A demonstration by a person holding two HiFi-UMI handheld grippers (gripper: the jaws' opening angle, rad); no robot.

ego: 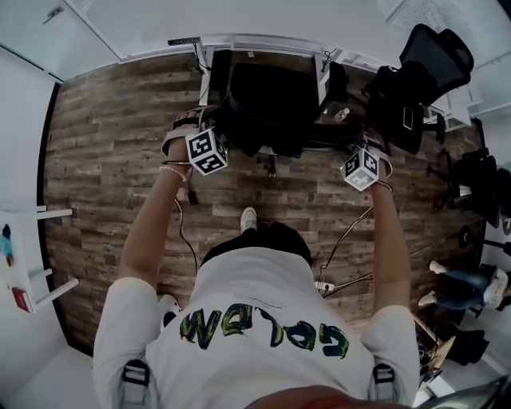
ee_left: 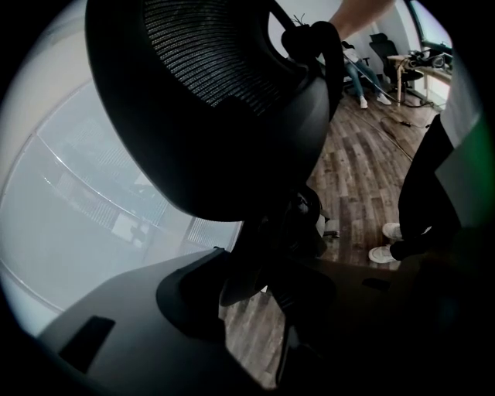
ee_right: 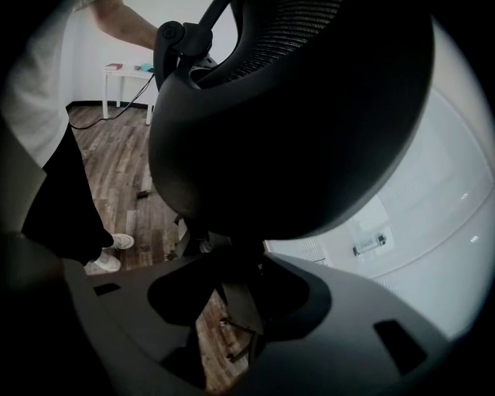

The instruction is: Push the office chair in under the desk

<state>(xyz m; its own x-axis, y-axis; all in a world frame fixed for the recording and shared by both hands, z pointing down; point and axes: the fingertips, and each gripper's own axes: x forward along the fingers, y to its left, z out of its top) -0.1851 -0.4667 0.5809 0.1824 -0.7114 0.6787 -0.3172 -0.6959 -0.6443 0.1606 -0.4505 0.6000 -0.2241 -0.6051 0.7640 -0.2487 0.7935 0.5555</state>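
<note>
1. Nearest, mid-frame in the head view, the left tool (ego: 209, 128) and right tool (ego: 358, 152) each stand fairly wide, apparently clamped on a side rim of the office chair (ego: 267, 100).
2. The chair sits upper centre, its back towards the person and its seat facing up-frame, so its front-to-back axis runs bottom to top.
3. Its front looks just under the bench (ego: 263, 20). By my judgement, much of the push is left to do.

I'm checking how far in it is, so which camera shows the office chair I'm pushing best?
The head view: it shows the office chair from above, whole, next to the desk. The left gripper view and right gripper view each show only its dark mesh back up close, filling most of the picture.
</note>
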